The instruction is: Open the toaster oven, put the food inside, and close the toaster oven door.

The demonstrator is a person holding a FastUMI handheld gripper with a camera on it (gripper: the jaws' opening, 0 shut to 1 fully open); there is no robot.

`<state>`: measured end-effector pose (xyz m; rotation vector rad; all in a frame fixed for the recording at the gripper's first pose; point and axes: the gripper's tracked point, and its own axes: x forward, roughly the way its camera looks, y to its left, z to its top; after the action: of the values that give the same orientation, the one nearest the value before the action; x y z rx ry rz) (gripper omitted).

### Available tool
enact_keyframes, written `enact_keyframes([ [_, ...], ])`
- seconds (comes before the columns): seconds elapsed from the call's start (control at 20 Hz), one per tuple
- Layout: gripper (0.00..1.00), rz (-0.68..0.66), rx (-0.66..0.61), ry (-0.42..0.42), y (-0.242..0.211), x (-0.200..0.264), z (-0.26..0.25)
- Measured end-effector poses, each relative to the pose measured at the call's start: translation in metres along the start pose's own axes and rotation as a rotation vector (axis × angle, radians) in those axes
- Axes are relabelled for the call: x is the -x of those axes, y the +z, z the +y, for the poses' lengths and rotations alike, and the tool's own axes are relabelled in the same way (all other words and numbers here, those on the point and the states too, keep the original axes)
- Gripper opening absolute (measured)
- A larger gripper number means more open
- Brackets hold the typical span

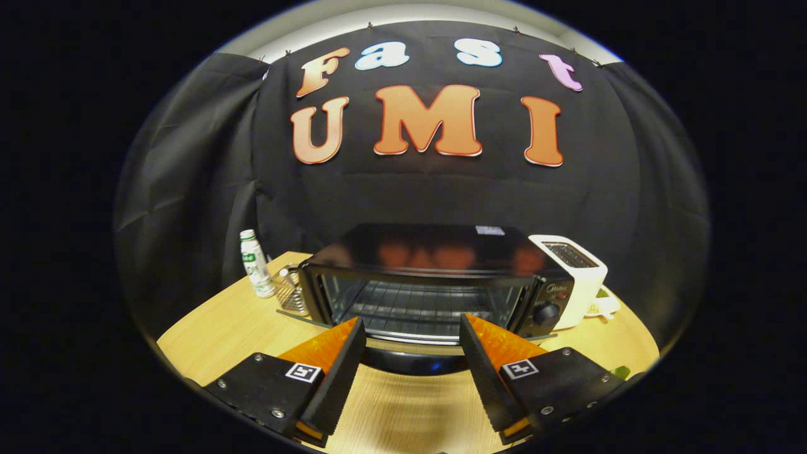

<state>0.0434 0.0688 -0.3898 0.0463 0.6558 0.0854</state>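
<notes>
Squarely ahead, toaster oven [435, 284] faces open-fingered claw [413, 328].

Partly hidden: wire rack [291, 291] behind toaster oven [435, 284]; small plate [604, 307] behind white toaster [577, 277]. Green item [621, 372] behind hand-held gripper [413, 331]: unidentifiable.

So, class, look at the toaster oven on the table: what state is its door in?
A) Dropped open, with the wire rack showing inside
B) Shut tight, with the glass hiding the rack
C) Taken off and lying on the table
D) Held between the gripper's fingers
A: the toaster oven has its door dropped open toward the gripper, baring the wire rack, while the open fingers hold nothing.
</notes>
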Motion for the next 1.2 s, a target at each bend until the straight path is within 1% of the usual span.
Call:
enact_keyframes([
  [0.1, 0.89, 0.076, -0.021, 0.058, -0.024, 0.009, 0.008],
  [0.15, 0.89, 0.088, -0.033, 0.081, -0.028, 0.012, 0.01],
  [0.25, 0.89, 0.092, -0.055, 0.108, -0.037, 0.014, 0.011],
  [0.35, 0.89, 0.142, -0.104, 0.129, -0.055, 0.015, 0.014],
  [0.45, 0.89, 0.232, -0.123, 0.145, -0.083, 0.019, 0.018],
  [0.7, 0.86, 0.265, -0.152, 0.155, -0.107, 0.018, 0.016],
  [0.85, 0.86, 0.337, -0.223, 0.178, -0.124, 0.018, 0.018],
  [1.0, 0.85, 0.345, -0.289, 0.204, -0.122, 0.018, 0.018],
  [1.05, 0.85, 0.345, -0.308, 0.21, -0.119, 0.022, 0.016],
  [1.2, 0.85, 0.342, -0.346, 0.264, -0.101, 0.041, 0.018],
])
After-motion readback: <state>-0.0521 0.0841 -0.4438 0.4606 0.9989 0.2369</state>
